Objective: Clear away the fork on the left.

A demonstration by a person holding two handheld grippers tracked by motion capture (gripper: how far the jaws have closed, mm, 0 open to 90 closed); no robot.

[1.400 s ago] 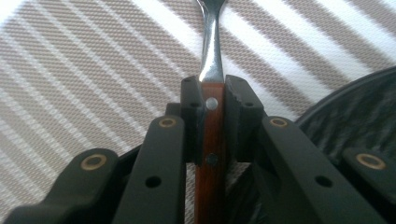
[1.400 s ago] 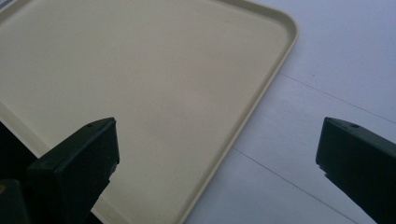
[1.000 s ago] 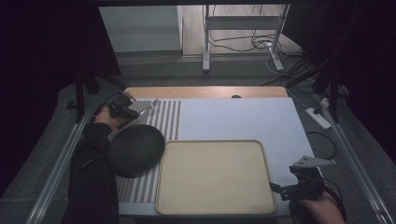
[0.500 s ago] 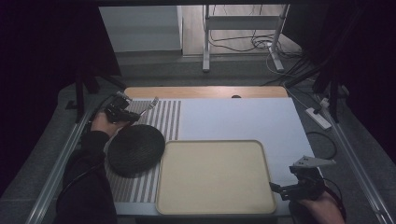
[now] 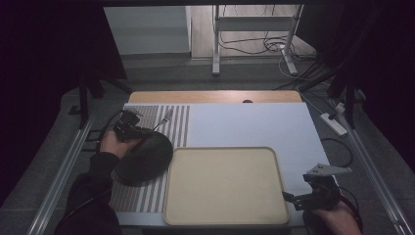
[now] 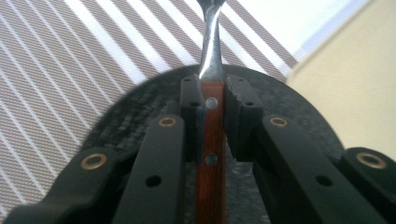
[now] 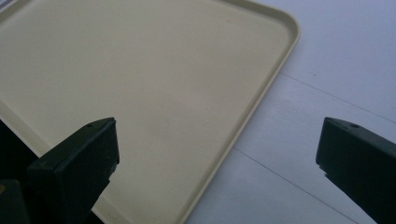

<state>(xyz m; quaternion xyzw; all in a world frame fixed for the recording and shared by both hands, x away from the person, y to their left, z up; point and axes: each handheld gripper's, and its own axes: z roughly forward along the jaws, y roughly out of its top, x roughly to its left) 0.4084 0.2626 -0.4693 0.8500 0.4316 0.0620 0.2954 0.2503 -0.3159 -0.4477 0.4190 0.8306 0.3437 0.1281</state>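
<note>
Your left gripper (image 5: 139, 132) is clamped on one wooden-handled utensil (image 6: 209, 140), over the one dark plate (image 5: 144, 159) at 9 o'clock on the striped mat (image 5: 161, 196). One beige tray (image 5: 225, 183) sits centre. Your right gripper (image 5: 298, 198) at 4 o'clock is wide open, empty.

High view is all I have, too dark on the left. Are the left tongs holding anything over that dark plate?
Observer: Yes. In the left gripper view the left tongs are clamped on a red-brown wooden handle with two rivets.
Operator: Which utensil?
Observer: I can't tell. A shiny metal neck runs on from the handle, and the frame's top edge cuts off the head.
Operator: Right tongs?
Observer: In the right gripper view the right tongs stand open with nothing between them, above the rim at the corner of the beige tray.
</note>
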